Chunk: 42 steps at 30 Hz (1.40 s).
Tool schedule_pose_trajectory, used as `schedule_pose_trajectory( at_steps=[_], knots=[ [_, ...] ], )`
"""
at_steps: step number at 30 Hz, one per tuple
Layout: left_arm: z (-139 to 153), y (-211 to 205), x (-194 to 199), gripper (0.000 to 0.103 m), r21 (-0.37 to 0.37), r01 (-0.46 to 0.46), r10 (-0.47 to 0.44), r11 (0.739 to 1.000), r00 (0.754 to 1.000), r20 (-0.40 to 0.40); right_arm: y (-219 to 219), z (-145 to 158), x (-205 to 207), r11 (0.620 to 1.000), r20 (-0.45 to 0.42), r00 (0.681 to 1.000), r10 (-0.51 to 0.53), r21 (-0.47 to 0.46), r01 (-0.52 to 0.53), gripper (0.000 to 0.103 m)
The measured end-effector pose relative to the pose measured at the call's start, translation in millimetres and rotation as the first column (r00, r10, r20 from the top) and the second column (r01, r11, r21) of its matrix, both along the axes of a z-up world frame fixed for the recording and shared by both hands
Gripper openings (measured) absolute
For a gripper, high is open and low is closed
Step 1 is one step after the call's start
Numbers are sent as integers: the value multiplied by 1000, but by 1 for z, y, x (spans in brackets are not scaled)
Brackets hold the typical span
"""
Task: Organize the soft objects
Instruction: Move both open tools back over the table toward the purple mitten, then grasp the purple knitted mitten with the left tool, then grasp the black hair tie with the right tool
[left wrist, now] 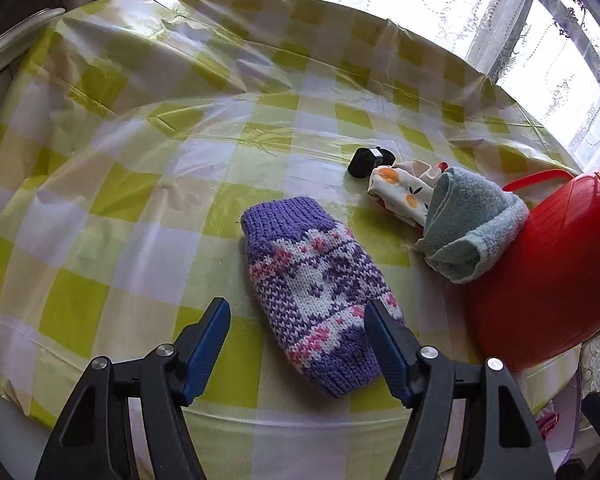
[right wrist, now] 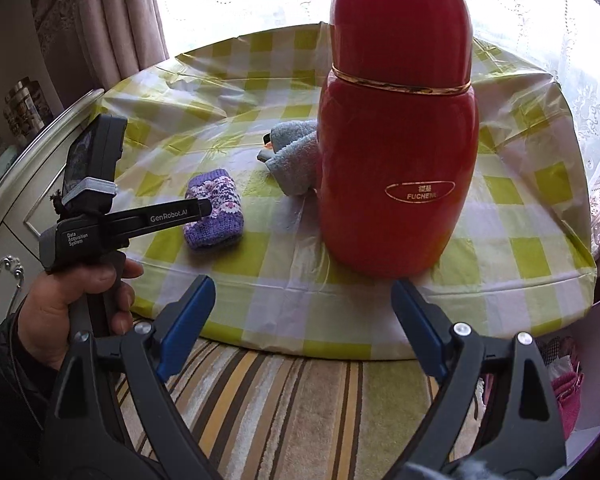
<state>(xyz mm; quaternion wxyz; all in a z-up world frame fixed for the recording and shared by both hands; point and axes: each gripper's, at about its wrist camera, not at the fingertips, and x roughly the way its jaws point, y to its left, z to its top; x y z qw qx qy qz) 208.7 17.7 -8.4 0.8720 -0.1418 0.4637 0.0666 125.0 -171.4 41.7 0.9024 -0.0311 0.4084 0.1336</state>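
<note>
The left hand-held gripper (left wrist: 296, 316) hovers over the near part of the table (left wrist: 100, 208), its blue pads spread partly apart and empty, with the purple knitted pouch (left wrist: 316, 300) lying flat on the checked cloth just beyond and between them. Further back, a folded light-blue towel (left wrist: 468, 228) leans against the red thermos (right wrist: 396, 152), with a fruit-print cloth (left wrist: 400, 192) and a small black object (left wrist: 366, 158) just behind it. The right hand-held gripper (right wrist: 304, 316) hangs wide open and empty before the table's near edge, facing the thermos.
</note>
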Motion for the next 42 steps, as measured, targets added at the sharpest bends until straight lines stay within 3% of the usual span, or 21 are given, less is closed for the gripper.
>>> schedule_pose_trajectory(
  at_steps=[9, 13, 20, 29, 39, 42],
  knots=[
    [-17, 4, 17, 66, -27, 47, -47, 999, 999, -17, 53, 20, 32, 997, 41, 996, 77, 15, -78, 91],
    [-17, 3, 20, 43, -33, 73, -72, 997, 997, 5, 72, 28, 46, 995, 69, 993, 99, 9, -100, 91],
    [-18, 12, 18, 23, -68, 57, -54, 996, 998, 42, 95, 33, 77, 992, 80, 989, 125, -22, -124, 91],
    [-18, 18, 13, 19, -101, 36, -28, 994, 997, 74, 116, 27, 151, 993, 73, 993, 93, -82, -87, 91],
    [-16, 37, -1, 18, -131, -53, 68, 990, 991, 115, 142, -21, 237, 983, -32, 997, 73, -166, -77, 90],
    [-16, 43, -3, 18, -147, -74, 91, 986, 989, 119, 144, -37, 255, 980, -64, 997, 43, -194, -55, 85]
  ],
)
